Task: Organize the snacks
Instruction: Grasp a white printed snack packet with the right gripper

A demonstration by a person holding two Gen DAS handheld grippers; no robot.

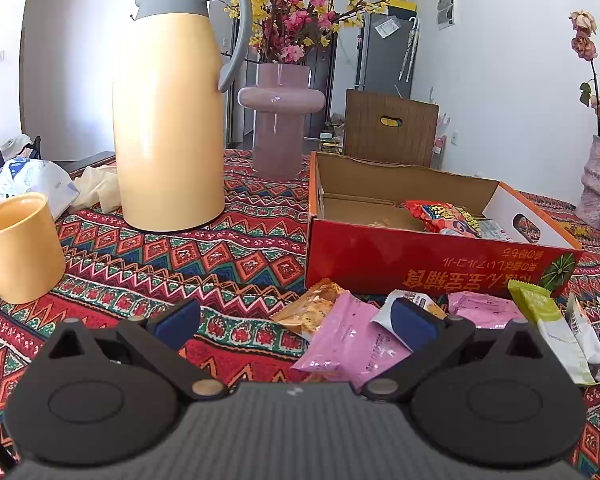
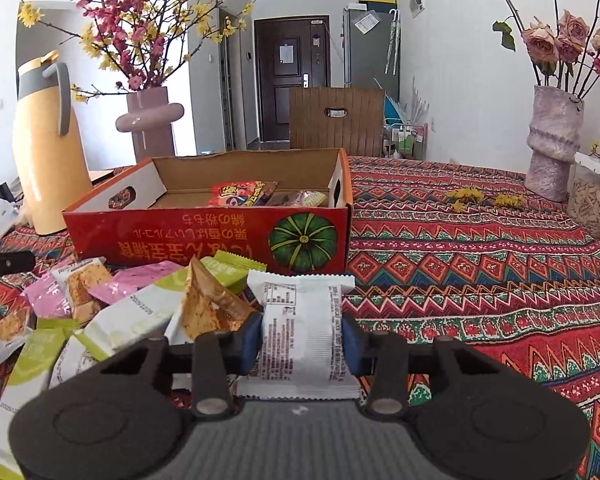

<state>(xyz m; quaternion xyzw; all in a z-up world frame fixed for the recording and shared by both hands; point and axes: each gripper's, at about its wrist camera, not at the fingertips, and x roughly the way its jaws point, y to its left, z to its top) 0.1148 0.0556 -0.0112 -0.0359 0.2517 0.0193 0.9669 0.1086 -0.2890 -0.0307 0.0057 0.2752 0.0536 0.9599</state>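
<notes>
Pinching a white snack packet (image 2: 305, 328) between its blue pads, the right gripper (image 2: 302, 342) sits just before the red cardboard box (image 2: 204, 240).

That packet lies at the right edge of a heap of pink, green and orange snack packets (image 2: 112, 304) on the patterned tablecloth (image 2: 480, 264); the box already holds a red bag (image 2: 242, 194). Off to the side, the left gripper (image 1: 296, 322) hangs over the cloth with jaws spread wide and nothing between them, near a yellow mug (image 1: 18, 246) and a yellow thermos jug (image 1: 168, 120).
</notes>
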